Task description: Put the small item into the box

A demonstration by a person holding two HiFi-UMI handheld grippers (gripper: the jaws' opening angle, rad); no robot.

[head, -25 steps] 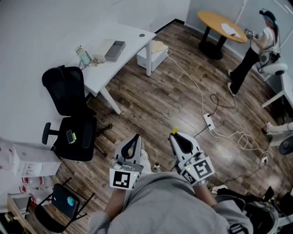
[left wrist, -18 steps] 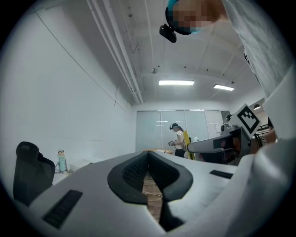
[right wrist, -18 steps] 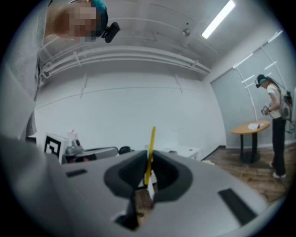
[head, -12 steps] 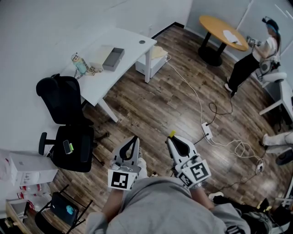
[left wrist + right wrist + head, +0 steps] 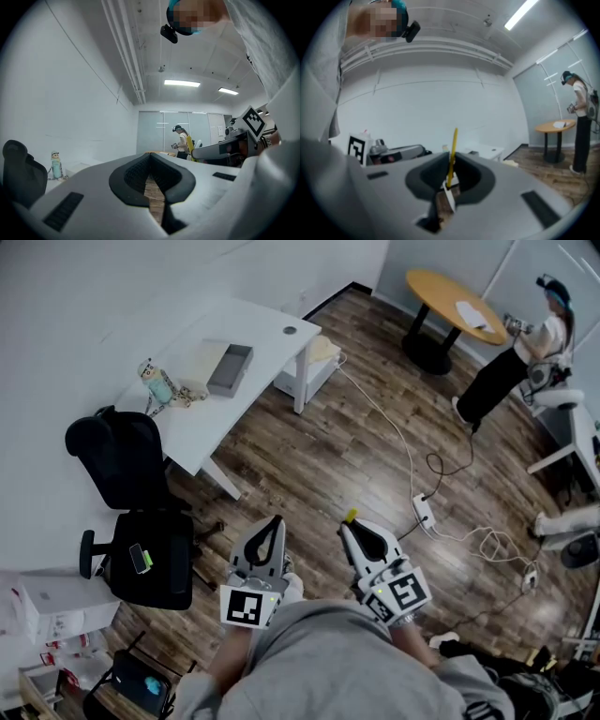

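Observation:
A grey open box lies on the white desk far ahead to the left. My right gripper is held over the wood floor, shut on a thin yellow item. In the right gripper view the yellow item stands upright from between the closed jaws of that gripper, with a white bit below it. My left gripper is beside it, shut with nothing in it; in the left gripper view its pads meet at the tip.
A black office chair with a green-edged device on its seat stands left of the grippers. A small bottle-like figure is on the desk. A power strip and cables lie to the right. A person stands by a round table.
The view has shifted: the desk and chair sit lower and further left in the head view. Both grippers keep their place and grip.

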